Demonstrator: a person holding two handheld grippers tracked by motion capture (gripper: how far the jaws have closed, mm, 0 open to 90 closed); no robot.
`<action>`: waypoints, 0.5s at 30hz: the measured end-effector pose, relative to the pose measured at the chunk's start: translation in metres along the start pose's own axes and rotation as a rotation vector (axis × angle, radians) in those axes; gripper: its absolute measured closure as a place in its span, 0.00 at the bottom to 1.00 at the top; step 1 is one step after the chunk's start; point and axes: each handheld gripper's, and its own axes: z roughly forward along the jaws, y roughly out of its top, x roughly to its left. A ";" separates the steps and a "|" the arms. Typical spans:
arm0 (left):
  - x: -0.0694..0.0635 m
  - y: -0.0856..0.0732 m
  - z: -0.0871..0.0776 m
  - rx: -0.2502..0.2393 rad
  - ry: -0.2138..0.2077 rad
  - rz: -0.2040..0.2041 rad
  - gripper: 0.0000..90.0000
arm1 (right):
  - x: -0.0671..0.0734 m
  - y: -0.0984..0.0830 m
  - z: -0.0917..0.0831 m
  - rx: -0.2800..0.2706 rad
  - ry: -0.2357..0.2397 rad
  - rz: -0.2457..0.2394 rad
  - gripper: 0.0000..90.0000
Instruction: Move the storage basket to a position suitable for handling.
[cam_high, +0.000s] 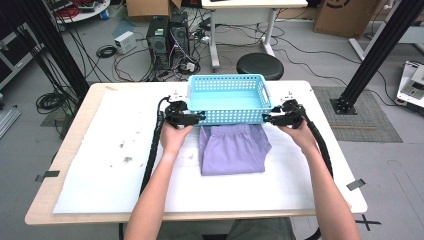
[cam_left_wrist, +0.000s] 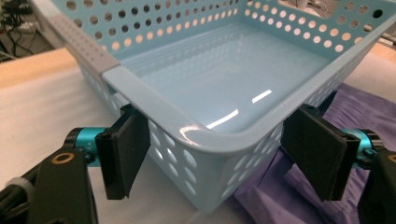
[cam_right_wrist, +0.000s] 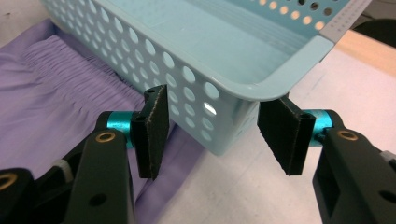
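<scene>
A light blue perforated basket (cam_high: 231, 116) stands empty at the far middle of the table, its near edge over the top of a folded purple garment (cam_high: 232, 150). My left gripper (cam_high: 200, 118) is at the basket's near left corner, my right gripper (cam_high: 267, 119) at the near right corner. In the left gripper view the jaws of my left gripper (cam_left_wrist: 219, 154) straddle the basket corner (cam_left_wrist: 210, 168), pads close beside the walls, purple garment (cam_left_wrist: 299, 196) underneath. In the right gripper view my right gripper (cam_right_wrist: 217, 135) stands open around the other corner (cam_right_wrist: 219, 126), small gaps at both pads; the garment (cam_right_wrist: 56, 93) lies left.
A white sheet (cam_high: 115, 165) covers the wooden table (cam_high: 45, 210). Behind the table stand a black stool (cam_high: 260, 65), computer towers (cam_high: 167, 40) and loose cables on the floor. Black frame posts (cam_high: 380, 45) rise at both sides.
</scene>
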 end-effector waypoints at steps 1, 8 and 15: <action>0.000 0.000 0.000 0.000 0.000 0.000 0.27 | 0.000 0.000 0.000 0.000 0.000 0.000 0.49; -0.001 -0.008 -0.016 -0.012 0.045 0.022 0.29 | -0.001 -0.014 -0.003 0.001 0.013 0.053 0.36; -0.007 -0.019 -0.048 -0.088 0.092 0.066 0.29 | 0.018 -0.032 -0.026 -0.043 -0.016 0.056 0.32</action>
